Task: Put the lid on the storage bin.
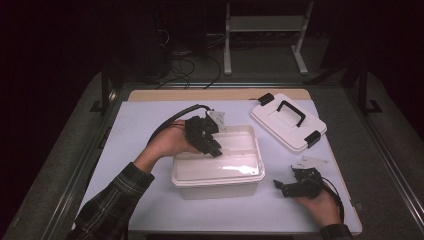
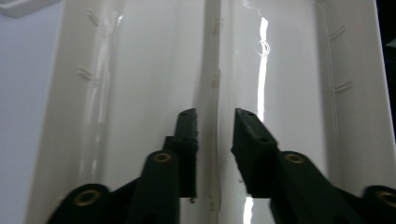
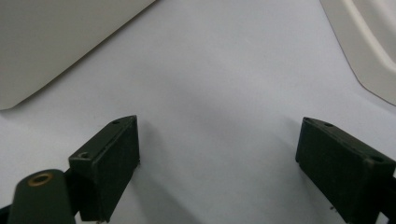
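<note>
High view showed the left gripper (image 1: 206, 134) reaching down over the far left part of an open white plastic storage bin (image 1: 218, 170) that sat near the middle of the pale table mat (image 1: 135, 130), its detached lid (image 1: 287, 120) with the black handle lying well apart toward the far right corner. Left gripper view looked straight into the bin's glossy interior (image 2: 140, 70), where the two black jaws stood a narrow gap apart, one on each side of a thin raised rib or divider (image 2: 212, 84) that ran down the bin floor; the pads did not appear to press on it, so I judged the claw released rather than gripping. The right gripper (image 1: 295, 187) rested on the mat near the bin's near right corner, and in the right gripper view its jaws were spread wide over bare mat (image 3: 219, 93) with nothing between them. The step in hand looked like work on the inside of the bin, and doing it well would likely mean keeping the jaws square to the rib, lifting straight up so the tips clear the wall without dragging the light bin, and steadying the rim with the free gripper if it shifts. The bin stood upright with its mouth facing up, and its long axis ran left to right across the table, roughly parallel to the near edge, while the lid lay skewed at an angle to it.
</note>
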Available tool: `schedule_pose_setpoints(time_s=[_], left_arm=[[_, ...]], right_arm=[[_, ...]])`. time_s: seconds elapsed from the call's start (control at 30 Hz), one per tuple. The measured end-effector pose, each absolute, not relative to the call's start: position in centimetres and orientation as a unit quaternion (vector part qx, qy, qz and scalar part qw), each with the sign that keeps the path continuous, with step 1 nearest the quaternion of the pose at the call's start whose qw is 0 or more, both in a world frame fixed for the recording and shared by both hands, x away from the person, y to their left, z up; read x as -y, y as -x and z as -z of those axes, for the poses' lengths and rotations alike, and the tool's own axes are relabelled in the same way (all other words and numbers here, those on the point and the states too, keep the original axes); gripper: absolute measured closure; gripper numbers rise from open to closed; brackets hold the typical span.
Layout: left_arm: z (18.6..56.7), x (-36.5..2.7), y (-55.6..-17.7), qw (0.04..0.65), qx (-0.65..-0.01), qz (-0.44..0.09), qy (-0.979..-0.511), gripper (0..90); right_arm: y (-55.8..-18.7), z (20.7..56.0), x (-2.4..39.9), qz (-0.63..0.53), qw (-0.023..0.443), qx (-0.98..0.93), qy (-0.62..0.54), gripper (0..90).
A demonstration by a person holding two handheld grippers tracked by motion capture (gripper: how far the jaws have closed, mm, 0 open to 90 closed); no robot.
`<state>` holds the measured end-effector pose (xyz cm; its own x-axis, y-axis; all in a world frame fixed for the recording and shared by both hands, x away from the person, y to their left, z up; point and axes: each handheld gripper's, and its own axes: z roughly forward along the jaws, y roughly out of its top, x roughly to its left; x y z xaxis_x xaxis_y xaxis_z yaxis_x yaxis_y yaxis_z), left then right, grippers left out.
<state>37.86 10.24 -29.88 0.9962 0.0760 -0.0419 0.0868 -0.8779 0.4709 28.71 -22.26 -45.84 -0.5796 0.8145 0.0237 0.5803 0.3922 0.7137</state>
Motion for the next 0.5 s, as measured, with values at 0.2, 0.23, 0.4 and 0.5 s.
schedule_pose_setpoints(time_s=[0.2,0.23,0.4,0.5], left_arm=[[28.7,-12.0,-37.4,0.254,-0.06,-0.001,-0.965,41.2],[28.5,-12.5,-37.3,0.258,-0.064,-0.001,-0.964,38.8],[27.9,-14.6,-36.8,0.26,-0.081,-0.013,-0.962,27.9],[27.7,-16.2,-36.4,0.261,-0.094,-0.018,-0.961,21.2]], right_arm=[[-28.7,45.8,22.2,-0.349,0.169,-0.817,-0.426,12.7],[-28.7,45.8,22.2,-0.349,0.169,-0.818,-0.426,12.7],[-28.7,45.9,22.2,-0.349,0.17,-0.818,-0.425,12.7],[-28.7,45.8,22.2,-0.349,0.169,-0.817,-0.427,12.9]])
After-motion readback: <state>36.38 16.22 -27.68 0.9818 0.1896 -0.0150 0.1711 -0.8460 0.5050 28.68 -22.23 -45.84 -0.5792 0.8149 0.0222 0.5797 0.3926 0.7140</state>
